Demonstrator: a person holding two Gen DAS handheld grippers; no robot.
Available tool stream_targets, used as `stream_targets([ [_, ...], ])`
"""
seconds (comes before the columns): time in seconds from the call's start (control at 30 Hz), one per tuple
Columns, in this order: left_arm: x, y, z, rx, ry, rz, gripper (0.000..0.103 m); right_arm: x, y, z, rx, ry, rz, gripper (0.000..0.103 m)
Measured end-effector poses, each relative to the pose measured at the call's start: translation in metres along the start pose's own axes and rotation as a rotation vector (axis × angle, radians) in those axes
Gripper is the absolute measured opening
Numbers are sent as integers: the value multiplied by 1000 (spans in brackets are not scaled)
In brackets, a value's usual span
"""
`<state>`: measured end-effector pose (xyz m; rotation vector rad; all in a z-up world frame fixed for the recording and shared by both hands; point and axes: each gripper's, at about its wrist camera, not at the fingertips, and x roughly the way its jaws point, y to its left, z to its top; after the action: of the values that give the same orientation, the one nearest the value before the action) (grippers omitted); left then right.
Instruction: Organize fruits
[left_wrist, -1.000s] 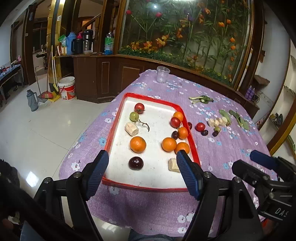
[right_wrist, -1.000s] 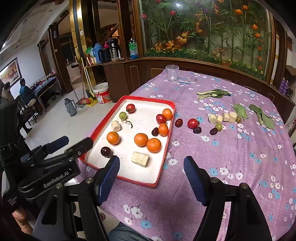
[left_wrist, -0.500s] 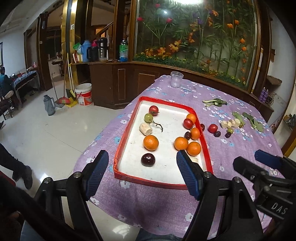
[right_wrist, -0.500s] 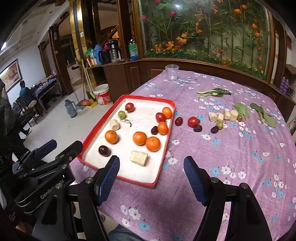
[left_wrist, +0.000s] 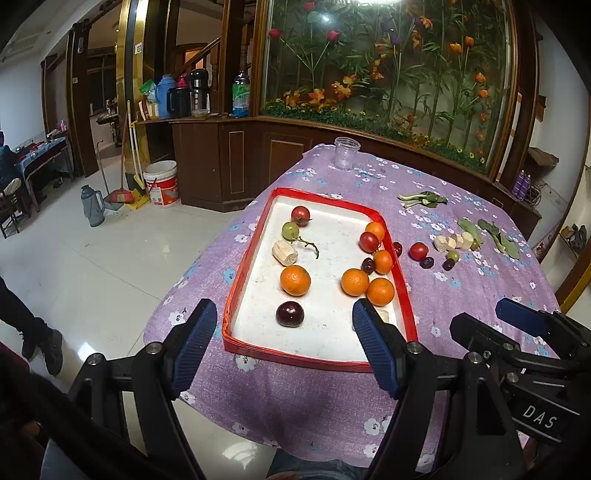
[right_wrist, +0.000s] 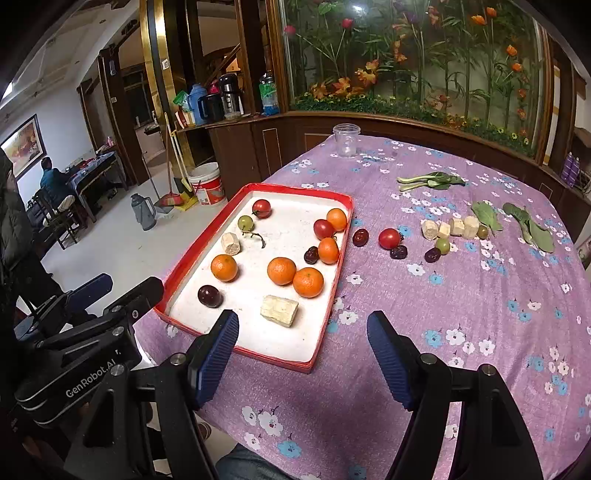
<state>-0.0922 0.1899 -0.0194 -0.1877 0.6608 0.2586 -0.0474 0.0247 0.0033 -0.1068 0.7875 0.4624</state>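
Observation:
A red-rimmed white tray (left_wrist: 295, 357) (right_wrist: 295, 188) lies on the purple flowered cloth. It holds three oranges (left_wrist: 294, 280), smaller orange and red fruits (left_wrist: 369, 242), a dark plum (left_wrist: 290, 314), a green grape (left_wrist: 290, 230) and pale chunks (right_wrist: 279, 310). To the right of the tray, a red tomato (right_wrist: 389, 238), dark dates (right_wrist: 360, 237), a green grape (right_wrist: 442, 245) and pale chunks (right_wrist: 448, 227) lie on the cloth. My left gripper (left_wrist: 281, 321) hangs open and empty before the tray's near rim. My right gripper (right_wrist: 302, 321) is open and empty over the tray's near right corner.
A clear plastic cup (right_wrist: 346, 140) stands at the table's far edge. Green leaves (right_wrist: 432, 180) (right_wrist: 532, 229) lie at the far right. The table drops to a tiled floor on the left, with a bucket (left_wrist: 161, 182) and a person's leg (left_wrist: 26, 317) there.
The left wrist view has swung up and leftward, so the tray sits further off and more of the floor shows. The right gripper has stayed put. Both remain open.

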Motion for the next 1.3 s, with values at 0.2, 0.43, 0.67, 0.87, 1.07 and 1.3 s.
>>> stream_targets([
  [0.2, 1, -1, -1, 8, 1, 1, 76, 1, 3, 1, -5, -2, -6, 74],
  [0.43, 4, 0, -1, 4, 16, -3, 76, 1, 5, 1, -10, -3, -11, 74],
  [0.67, 6, 0, -2, 4, 18, -4, 76, 3, 7, 3, -18, 2, -11, 74],
  [0.87, 11, 0, -2, 11, 33, -2, 76, 7, 6, 4, -13, 6, -7, 74],
  [1.07, 11, 4, 0, 11, 26, 7, 76, 11, 7, 4, -14, 10, -12, 74],
  [1.3, 10, 6, -1, 2, 30, 3, 78, 12, 12, 4, -28, 7, -24, 74],
])
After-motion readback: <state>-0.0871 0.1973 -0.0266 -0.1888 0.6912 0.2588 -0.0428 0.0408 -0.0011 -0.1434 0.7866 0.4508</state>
